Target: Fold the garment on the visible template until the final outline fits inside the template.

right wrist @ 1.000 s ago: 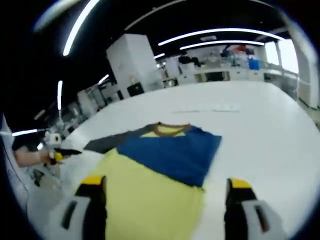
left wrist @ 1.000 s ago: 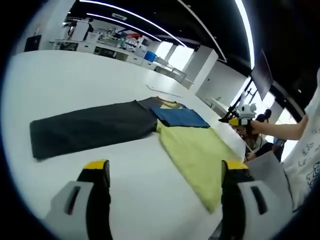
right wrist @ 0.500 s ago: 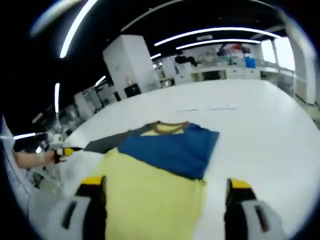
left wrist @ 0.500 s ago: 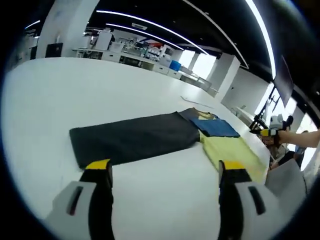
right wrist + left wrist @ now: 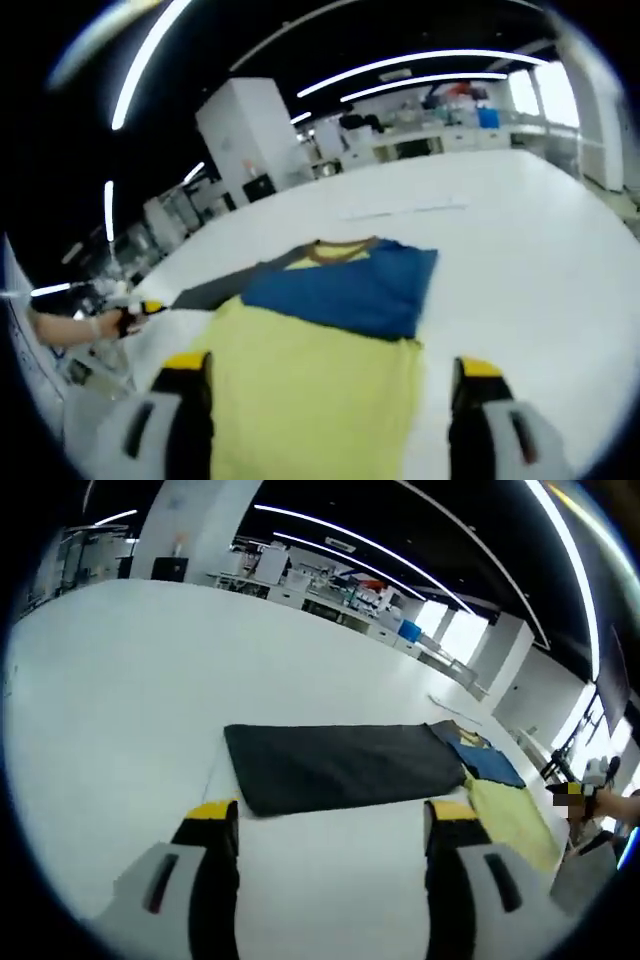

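Garment (image 5: 330, 340) (yellow, blue, dark sleeve) lies flat on white table (image 5: 120, 680); both grippers' jaws spread, empty.

No text, label, brand, number or sign is showing clearly enough to read in either the left gripper view or the right gripper view; the far background is blurring out at this size.

The garment (image 5: 330, 340) lies flat on the table (image 5: 520, 250), its collar at the far end in the right gripper view. In the left gripper view, one sleeve (image 5: 340, 765) extends left across the table.
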{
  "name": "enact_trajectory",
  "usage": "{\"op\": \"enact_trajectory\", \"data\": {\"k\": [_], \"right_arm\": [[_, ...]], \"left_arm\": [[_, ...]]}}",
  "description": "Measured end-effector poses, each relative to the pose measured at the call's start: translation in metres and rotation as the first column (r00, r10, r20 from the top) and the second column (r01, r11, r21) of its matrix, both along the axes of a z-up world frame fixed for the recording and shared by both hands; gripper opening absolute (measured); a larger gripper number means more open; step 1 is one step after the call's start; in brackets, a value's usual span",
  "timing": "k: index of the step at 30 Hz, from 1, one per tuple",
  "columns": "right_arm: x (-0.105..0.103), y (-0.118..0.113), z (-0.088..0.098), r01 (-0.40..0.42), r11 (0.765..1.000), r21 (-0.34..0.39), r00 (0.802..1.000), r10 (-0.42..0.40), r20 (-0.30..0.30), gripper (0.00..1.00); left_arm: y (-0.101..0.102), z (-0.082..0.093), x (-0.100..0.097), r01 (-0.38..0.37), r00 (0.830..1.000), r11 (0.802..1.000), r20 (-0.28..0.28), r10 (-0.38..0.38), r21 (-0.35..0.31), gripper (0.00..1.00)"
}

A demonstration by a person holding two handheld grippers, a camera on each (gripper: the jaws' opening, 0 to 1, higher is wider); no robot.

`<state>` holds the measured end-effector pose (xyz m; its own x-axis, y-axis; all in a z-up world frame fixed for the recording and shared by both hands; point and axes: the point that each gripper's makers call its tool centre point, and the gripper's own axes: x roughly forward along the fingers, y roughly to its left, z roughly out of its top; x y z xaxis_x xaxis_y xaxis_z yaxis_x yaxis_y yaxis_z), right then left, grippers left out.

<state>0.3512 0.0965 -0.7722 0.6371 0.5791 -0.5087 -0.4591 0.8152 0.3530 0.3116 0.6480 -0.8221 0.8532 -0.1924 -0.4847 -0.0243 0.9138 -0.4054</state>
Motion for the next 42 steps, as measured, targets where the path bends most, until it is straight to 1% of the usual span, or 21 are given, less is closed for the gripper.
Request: {"op": "enact_trajectory", "data": {"k": [1,2,4,8,10,12,13,16,18,20,22,23,25,27,29,30,34,37,38,40,42], "right_arm": [[-0.001,0.000,0.000,0.004,1.000,0.001,1.000,-0.004,0.000,1.00],[-0.002,-0.001,0.000,0.005,1.000,0.002,1.000,-0.005,-0.002,1.00],[-0.003,-0.001,-0.001,0.010,1.000,-0.002,1.000,-0.010,-0.003,1.00],[-0.007,0.000,-0.002,0.013,1.000,-0.002,1.000,-0.013,-0.011,1.00],[-0.008,0.000,-0.002,0.011,1.000,-0.006,1.000,-0.012,-0.011,1.00],[-0.010,0.001,-0.002,0.012,1.000,-0.006,1.000,-0.012,-0.014,1.00],[-0.010,0.002,-0.002,0.012,1.000,-0.004,1.000,-0.012,-0.015,1.00],[-0.012,0.000,-0.004,0.022,1.000,-0.012,1.000,-0.022,-0.021,1.00],[-0.014,0.000,-0.005,0.020,1.000,-0.014,1.000,-0.020,-0.022,1.00],[-0.016,0.000,-0.002,0.021,1.000,-0.009,1.000,-0.021,-0.016,0.98],[-0.019,0.000,0.000,0.021,1.000,-0.011,1.000,-0.021,-0.017,0.94],[-0.020,0.000,0.000,0.021,1.000,-0.014,1.000,-0.022,-0.015,0.94],[-0.024,0.002,0.001,0.020,1.000,-0.019,1.000,-0.021,-0.016,0.96],[-0.027,0.004,0.002,0.018,1.000,-0.019,1.000,-0.018,-0.014,0.97],[-0.028,0.005,0.002,0.020,1.000,-0.020,1.000,-0.020,-0.013,0.99],[-0.029,0.005,0.002,0.021,1.000,-0.022,1.000,-0.021,-0.013,0.99],[-0.033,0.007,0.002,0.021,0.999,-0.033,1.000,-0.022,-0.011,0.99],[-0.033,0.006,0.003,0.024,0.999,-0.029,1.000,-0.025,-0.005,0.99],[-0.031,0.006,0.004,0.023,0.999,-0.023,1.000,-0.023,0.000,0.99],[-0.030,0.008,0.006,0.019,1.000,-0.009,1.000,-0.019,0.006,0.99],[-0.030,0.010,0.008,0.012,1.000,-0.001,1.000,-0.012,0.014,0.99]], "left_arm": [[0.003,0.002,0.003,0.002,1.000,1.000,0.024,-0.002,0.022,0.69],[0.001,0.001,0.000,-0.008,1.000,1.000,0.005,0.008,0.010,0.66],[0.003,0.001,0.001,-0.020,1.000,1.000,-0.002,0.020,0.017,0.60],[0.010,-0.004,0.001,-0.050,0.999,0.998,-0.012,0.051,0.041,0.37],[0.018,-0.004,0.002,-0.101,0.995,0.995,-0.015,0.101,0.024,0.29],[0.024,-0.003,0.002,-0.142,0.990,0.990,-0.005,0.142,-0.013,0.24],[0.026,-0.003,0.002,-0.152,0.988,0.988,-0.003,0.152,-0.019,0.22],[0.036,-0.010,0.001,-0.195,0.981,0.981,-0.016,0.195,-0.023,0.12],[0.041,-0.013,0.001,-0.217,0.976,0.975,-0.022,0.217,-0.036,0.08],[0.042,-0.014,0.001,-0.224,0.974,0.974,-0.026,0.224,-0.026,0.02],[0.046,-0.015,0.002,-0.228,0.973,0.973,-0.021,0.228,-0.023,0.00],[0.047,-0.015,0.003,-0.231,0.973,0.973,-0.017,0.231,-0.018,0.00],[0.048,-0.015,0.005,-0.224,0.974,0.975,-0.018,0.224,-0.005,0.00],[0.047,-0.016,0.005,-0.200,0.979,0.979,-0.015,0.201,0.031,0.00],[0.052,-0.017,0.008,-0.201,0.979,0.979,-0.031,0.202,0.030,0.00],[0.050,-0.016,0.006,-0.192,0.981,0.980,-0.030,0.194,0.042,0.00],[0.042,-0.003,0.010,-0.165,0.986,0.986,0.009,0.165,0.037,0.00],[0.034,0.015,0.018,-0.152,0.987,0.988,0.054,0.151,0.013,0.00],[0.024,0.030,0.021,-0.148,0.986,0.989,0.076,0.148,-0.004,0.00],[0.017,0.049,0.029,-0.133,0.984,0.991,0.119,0.133,-0.013,0.00],[0.006,0.062,0.037,-0.113,0.984,0.994,0.135,0.114,-0.014,0.00]]}}
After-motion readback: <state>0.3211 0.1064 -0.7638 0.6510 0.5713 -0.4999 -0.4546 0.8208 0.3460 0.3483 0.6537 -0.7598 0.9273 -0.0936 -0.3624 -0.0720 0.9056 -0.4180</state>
